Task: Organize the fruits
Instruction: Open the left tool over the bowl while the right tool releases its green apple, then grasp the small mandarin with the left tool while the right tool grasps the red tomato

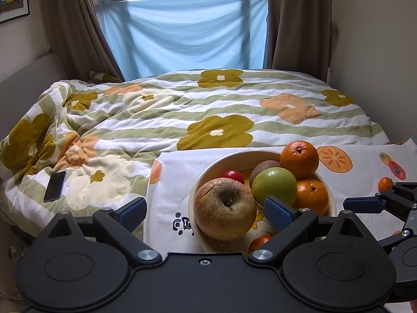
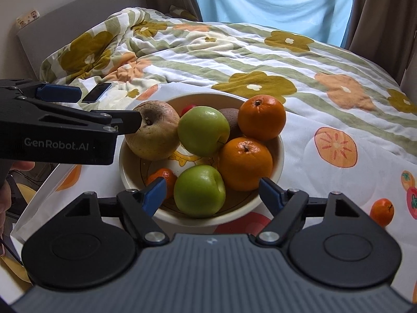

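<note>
A cream bowl point(image 2: 282, 143) on a fruit-print cloth holds a wrinkled brown apple point(image 2: 153, 130), two green apples, two oranges point(image 2: 262, 117), a kiwi point(image 2: 232, 120), a red fruit point(image 2: 187, 109) and a small mandarin point(image 2: 163, 176). My right gripper point(image 2: 213, 193) is open at the bowl's near rim. The nearer green apple point(image 2: 199, 190) lies between its pads, untouched. My left gripper point(image 1: 206, 211) is open too, its jaws wide on either side of the brown apple point(image 1: 225, 208). A second small mandarin point(image 2: 381, 211) lies loose on the cloth to the right.
The cloth point(image 2: 325, 182) lies on a bed with a flowered quilt point(image 1: 208, 109). A dark phone point(image 1: 55, 186) rests on the quilt left of the bowl. Curtains and a blue sheet hang over the window behind. A person's hand point(image 2: 23, 167) holds the left gripper.
</note>
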